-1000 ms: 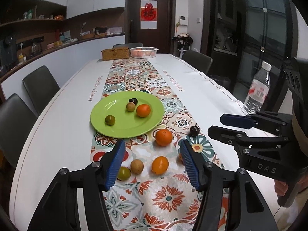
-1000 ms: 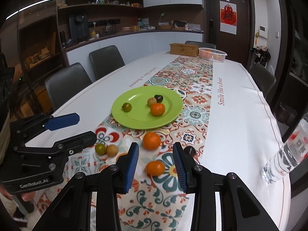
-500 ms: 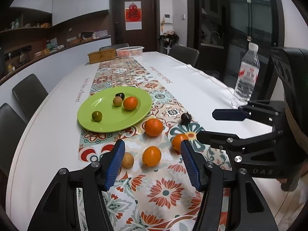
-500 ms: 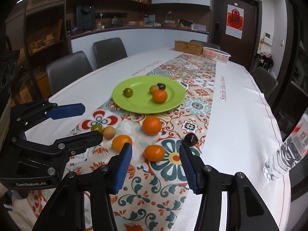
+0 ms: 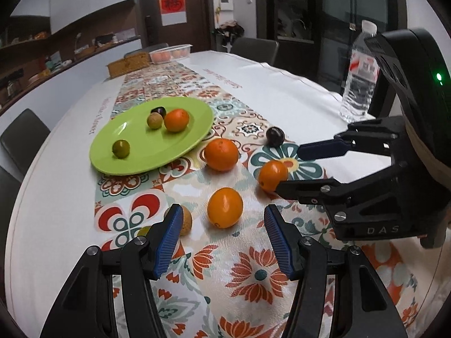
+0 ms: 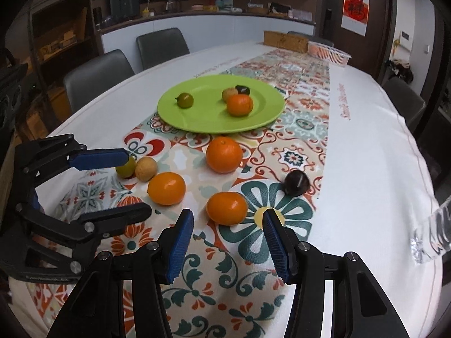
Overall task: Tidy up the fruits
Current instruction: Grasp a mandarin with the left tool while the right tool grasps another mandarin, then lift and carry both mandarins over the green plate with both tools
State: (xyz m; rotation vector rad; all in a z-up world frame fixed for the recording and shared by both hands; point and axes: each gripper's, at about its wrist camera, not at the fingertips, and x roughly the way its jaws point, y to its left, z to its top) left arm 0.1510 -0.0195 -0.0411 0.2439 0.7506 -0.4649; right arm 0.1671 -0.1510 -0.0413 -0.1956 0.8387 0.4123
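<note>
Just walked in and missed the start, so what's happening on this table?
A person holding two grippers is sorting fruit onto the green plate. Four pieces sit on it: an orange, a green fruit, a tan one and a dark one. Six more lie on the patterned runner. The left gripper is open before one orange; the right gripper is open before another orange. Neither holds anything.

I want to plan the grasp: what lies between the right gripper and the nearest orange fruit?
Only bare patterned table runner separates the right gripper from the round orange fruit, per the right wrist view.
</note>
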